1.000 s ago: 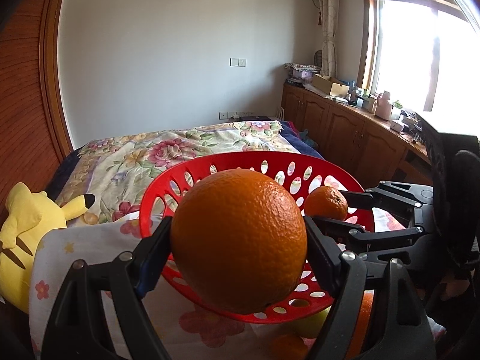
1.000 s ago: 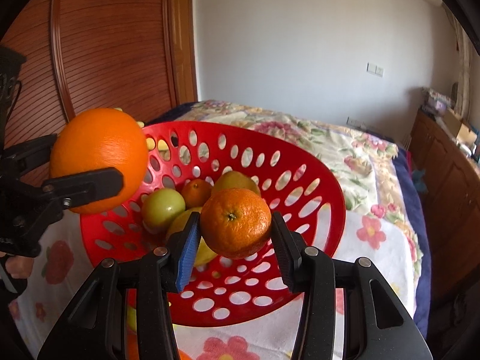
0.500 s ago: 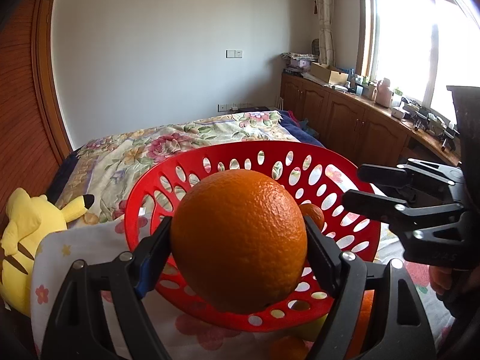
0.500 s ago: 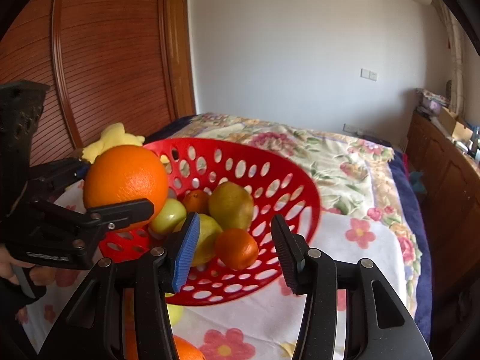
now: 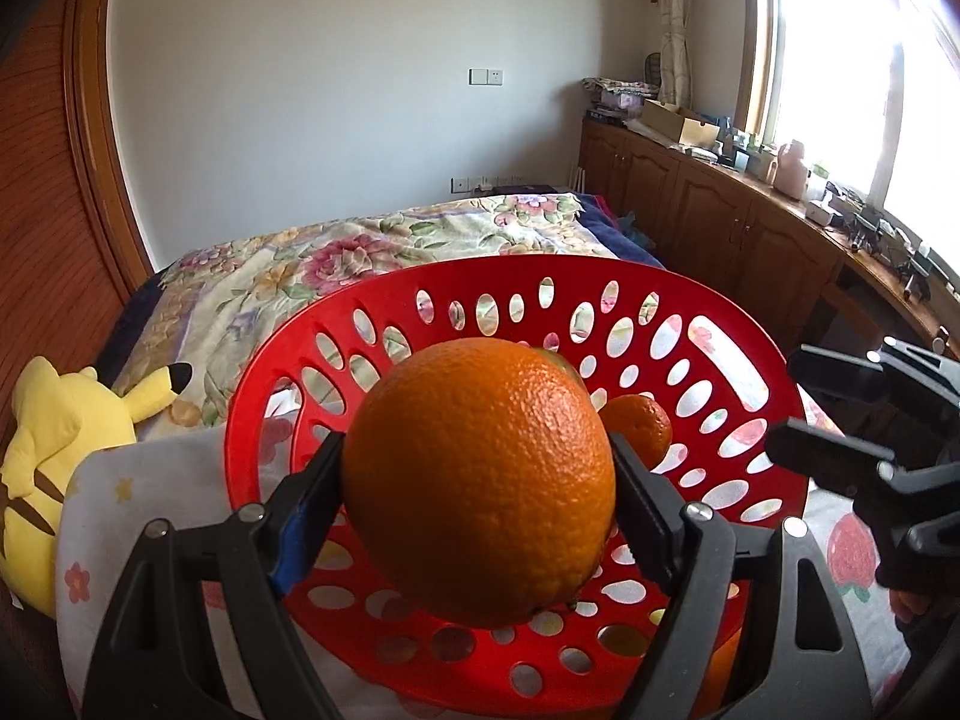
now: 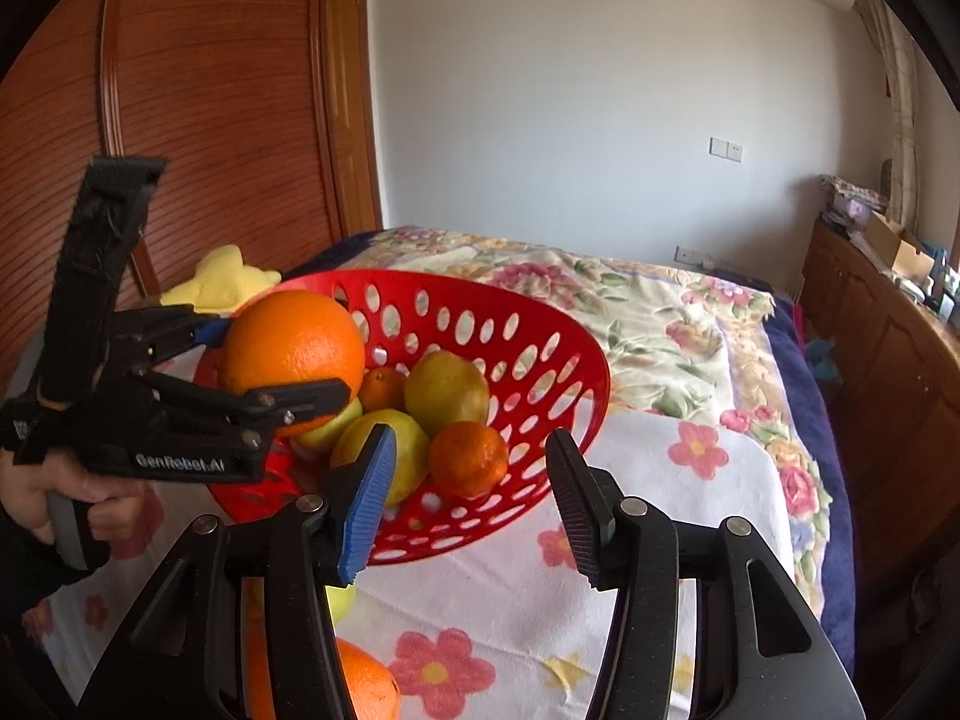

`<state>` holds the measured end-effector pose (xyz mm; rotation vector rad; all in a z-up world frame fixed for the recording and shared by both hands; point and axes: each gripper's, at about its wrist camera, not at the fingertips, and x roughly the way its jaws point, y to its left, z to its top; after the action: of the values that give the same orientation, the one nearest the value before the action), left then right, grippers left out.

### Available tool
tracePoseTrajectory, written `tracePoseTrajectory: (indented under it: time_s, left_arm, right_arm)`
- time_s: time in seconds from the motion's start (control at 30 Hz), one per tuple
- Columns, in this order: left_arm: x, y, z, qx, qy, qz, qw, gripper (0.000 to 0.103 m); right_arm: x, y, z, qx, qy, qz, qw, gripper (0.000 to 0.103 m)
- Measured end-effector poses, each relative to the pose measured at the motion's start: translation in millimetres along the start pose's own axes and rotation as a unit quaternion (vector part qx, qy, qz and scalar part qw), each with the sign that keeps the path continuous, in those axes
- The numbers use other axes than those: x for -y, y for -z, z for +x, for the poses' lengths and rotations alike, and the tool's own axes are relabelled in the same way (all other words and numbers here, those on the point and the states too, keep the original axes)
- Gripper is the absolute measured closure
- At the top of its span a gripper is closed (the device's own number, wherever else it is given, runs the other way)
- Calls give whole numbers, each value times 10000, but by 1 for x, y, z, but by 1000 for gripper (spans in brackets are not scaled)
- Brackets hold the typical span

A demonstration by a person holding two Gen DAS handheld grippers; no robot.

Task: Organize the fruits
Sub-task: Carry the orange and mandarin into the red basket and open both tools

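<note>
My left gripper [image 5: 477,498] is shut on a large orange [image 5: 480,480] and holds it over the near left rim of the red perforated basket [image 5: 600,300]. The same orange [image 6: 291,354] and basket [image 6: 540,330] show in the right wrist view. My right gripper [image 6: 474,498] is open and empty, pulled back just in front of the basket. Inside the basket lie a small orange [image 6: 468,459], a brownish pear [image 6: 447,390], yellow-green fruits [image 6: 408,444] and another small orange [image 6: 381,387].
The basket stands on a white flowered cloth [image 6: 690,480] over a floral bedspread [image 6: 630,300]. Loose fruit lies on the cloth near me, an orange [image 6: 366,684] and a green one [image 6: 339,600]. A yellow plush toy [image 5: 54,444] sits left. Wooden cabinets [image 5: 720,228] line the right wall.
My right gripper let go of the small orange into the basket, opened and drew back. My left gripper moved the large orange closer over the basket's rim.
</note>
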<state>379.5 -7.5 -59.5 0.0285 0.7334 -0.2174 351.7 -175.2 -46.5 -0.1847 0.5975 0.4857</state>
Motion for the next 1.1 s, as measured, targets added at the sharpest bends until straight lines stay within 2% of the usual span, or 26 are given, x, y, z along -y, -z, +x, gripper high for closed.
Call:
tracePoseTrajectory:
  time_s: [0.43, 0.63, 0.93, 1.1]
  left_arm:
    - [0, 0, 0, -137, 105, -73, 9998, 21]
    - [8, 2, 0, -145, -24, 188, 9997, 20]
    - [17, -3, -21, 215, 143, 279, 9993, 18]
    - [14, -1, -33, 317, 258, 146, 9991, 18]
  right_arm:
    - [-7, 5, 0, -31, 2, -55, 10000, 45]
    - [-9, 7, -2, -24, 25, -39, 10000, 41]
    - [-7, 12, -7, -71, 54, 50, 9999, 38]
    - [-8, 13, -15, -28, 60, 83, 9999, 38]
